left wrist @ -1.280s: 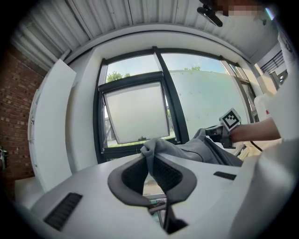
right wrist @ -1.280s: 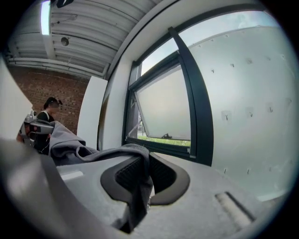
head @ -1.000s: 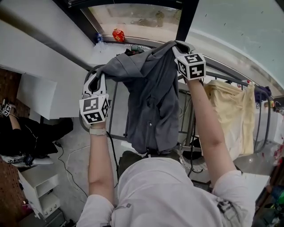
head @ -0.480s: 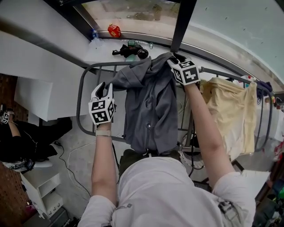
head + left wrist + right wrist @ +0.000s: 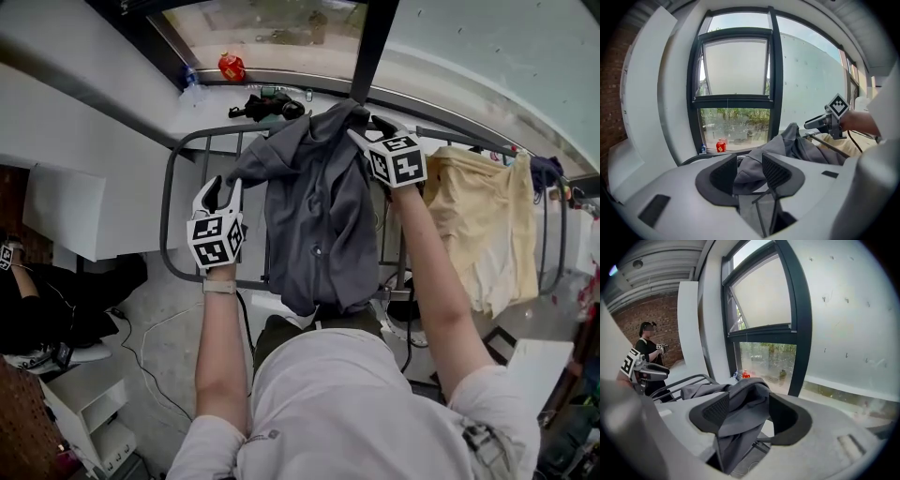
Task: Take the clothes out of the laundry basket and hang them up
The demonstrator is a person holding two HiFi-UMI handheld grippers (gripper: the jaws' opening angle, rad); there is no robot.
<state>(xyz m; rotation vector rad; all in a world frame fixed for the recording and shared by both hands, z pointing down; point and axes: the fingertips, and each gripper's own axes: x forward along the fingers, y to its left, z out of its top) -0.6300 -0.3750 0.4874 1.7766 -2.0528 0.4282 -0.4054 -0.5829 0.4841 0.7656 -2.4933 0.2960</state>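
Note:
A grey shirt (image 5: 319, 216) hangs draped over the top rails of a grey metal drying rack (image 5: 169, 216). My left gripper (image 5: 221, 187) is at the shirt's left shoulder. Its jaws have just been opening, and a fold of the grey shirt (image 5: 752, 164) lies loosely between them. My right gripper (image 5: 368, 131) is at the shirt's upper right corner by the window post. Its jaws have also just been opening and stand wide, with the grey shirt (image 5: 740, 399) bunched in the gap and resting on the rack.
A pale yellow garment (image 5: 478, 216) hangs on the rack to the right. A red bottle (image 5: 228, 66) and a black object (image 5: 262, 105) sit on the window sill beyond. A person in black (image 5: 37, 300) sits at the far left. White shelving (image 5: 84, 422) stands below left.
Both hands have come down with the shirt, which now lies over the rack rails. Both grippers, shut on the cloth a second ago, now have their jaws spread.

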